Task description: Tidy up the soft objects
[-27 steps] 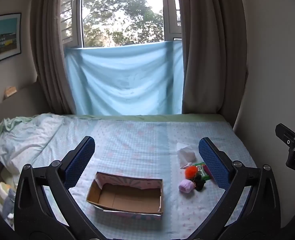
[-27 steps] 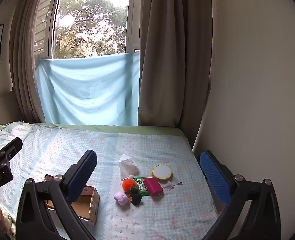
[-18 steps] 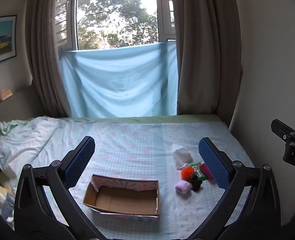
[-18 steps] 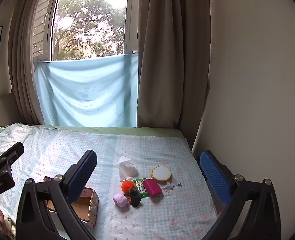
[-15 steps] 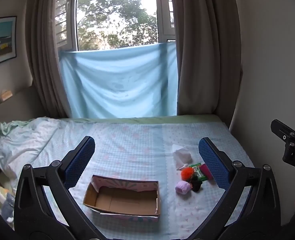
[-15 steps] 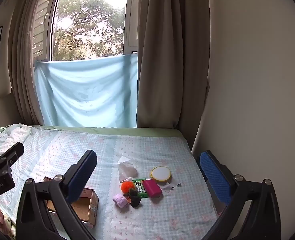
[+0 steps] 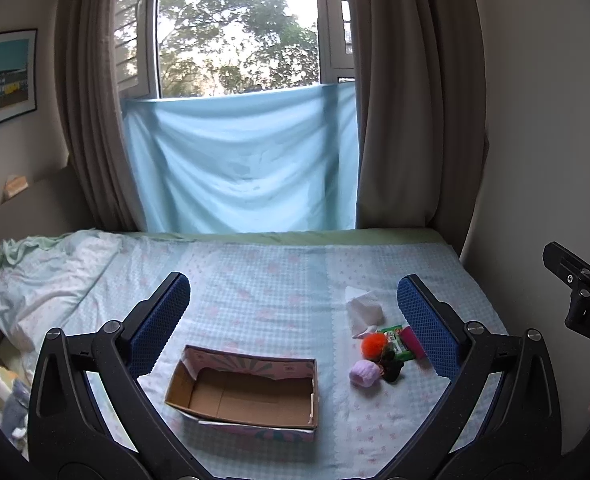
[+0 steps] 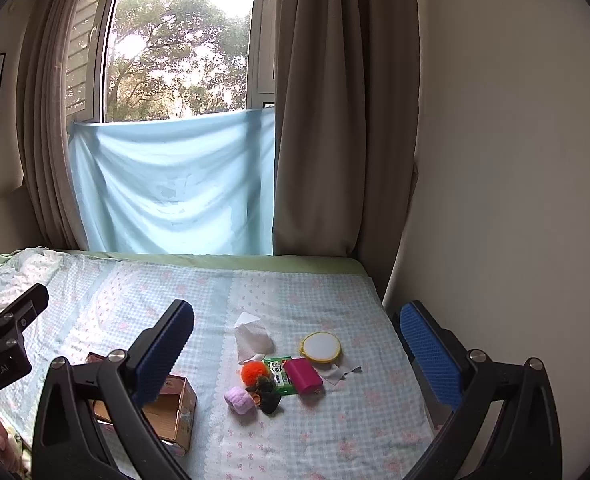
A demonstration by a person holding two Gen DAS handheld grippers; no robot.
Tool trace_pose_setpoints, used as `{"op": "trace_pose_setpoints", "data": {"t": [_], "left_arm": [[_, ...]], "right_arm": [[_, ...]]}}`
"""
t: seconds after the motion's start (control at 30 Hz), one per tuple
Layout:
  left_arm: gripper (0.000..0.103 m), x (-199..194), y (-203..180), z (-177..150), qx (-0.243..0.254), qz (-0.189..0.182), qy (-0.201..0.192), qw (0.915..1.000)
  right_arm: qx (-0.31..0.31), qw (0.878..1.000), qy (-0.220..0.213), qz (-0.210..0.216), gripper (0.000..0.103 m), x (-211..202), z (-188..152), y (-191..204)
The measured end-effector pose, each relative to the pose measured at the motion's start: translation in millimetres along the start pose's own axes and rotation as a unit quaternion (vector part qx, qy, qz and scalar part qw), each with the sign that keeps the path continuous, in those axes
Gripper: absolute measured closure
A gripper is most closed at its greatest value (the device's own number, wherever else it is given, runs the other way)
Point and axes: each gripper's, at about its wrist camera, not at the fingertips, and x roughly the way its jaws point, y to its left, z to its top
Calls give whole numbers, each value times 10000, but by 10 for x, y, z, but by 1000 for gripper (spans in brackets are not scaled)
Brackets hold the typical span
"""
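Above the bed (image 7: 279, 276), both tongs are hanging wide apart, gripping nothing.
Left tongs (image 7: 295, 312) are framing the cardboard box (image 7: 247, 396); right tongs (image 8: 295, 344) are framing the soft toys (image 8: 255, 384).

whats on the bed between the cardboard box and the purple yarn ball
Nothing: in the left wrist view only bare checked bedsheet separates the cardboard box from the purple yarn ball. The right wrist view shows the same bare strip.
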Motion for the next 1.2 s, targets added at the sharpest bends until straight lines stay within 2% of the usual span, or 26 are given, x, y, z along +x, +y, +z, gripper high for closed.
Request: {"op": "trace_pose_setpoints", "data": {"t": [1.2], "left_arm": [[0,-41,-7,-53,-11,10,-14,10000]], "right_arm": [[82,10000,36,7,0,-62,-27,16]]}}
